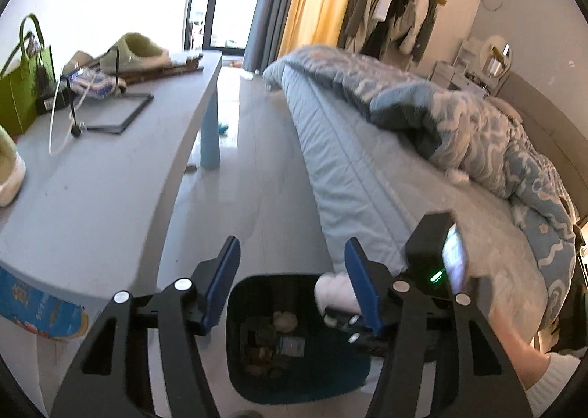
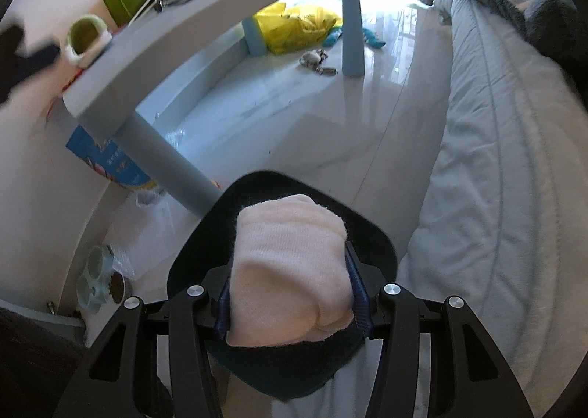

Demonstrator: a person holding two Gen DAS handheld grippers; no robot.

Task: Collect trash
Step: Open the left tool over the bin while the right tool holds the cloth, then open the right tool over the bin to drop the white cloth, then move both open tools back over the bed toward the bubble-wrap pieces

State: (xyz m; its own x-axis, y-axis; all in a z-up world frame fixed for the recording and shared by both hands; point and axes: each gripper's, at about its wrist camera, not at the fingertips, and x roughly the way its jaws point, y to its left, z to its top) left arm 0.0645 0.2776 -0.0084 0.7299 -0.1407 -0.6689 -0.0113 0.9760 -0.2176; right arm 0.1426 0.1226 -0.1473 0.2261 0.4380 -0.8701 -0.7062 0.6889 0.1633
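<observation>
A dark trash bin (image 1: pixel 294 363) stands on the floor between the table and the bed, with several bits of rubbish inside. My left gripper (image 1: pixel 292 278) is open and empty, above the bin's near rim. My right gripper (image 2: pixel 290 289) is shut on a pale pink folded cloth wad (image 2: pixel 290 263) and holds it over the bin's opening (image 2: pixel 371 234). The wad also shows in the left wrist view (image 1: pixel 332 289), at the bin's right rim, with the right gripper's black body (image 1: pixel 433 260) behind it.
A grey-blue table (image 1: pixel 110 168) stands left with a green bag (image 1: pixel 22 83), slippers (image 1: pixel 136 50) and a stand on it. The bed (image 1: pixel 386 168) with a blue quilt is right. A yellow bag (image 2: pixel 297 26) and toys lie under the table. A pet dish (image 2: pixel 99 278) sits by the wall.
</observation>
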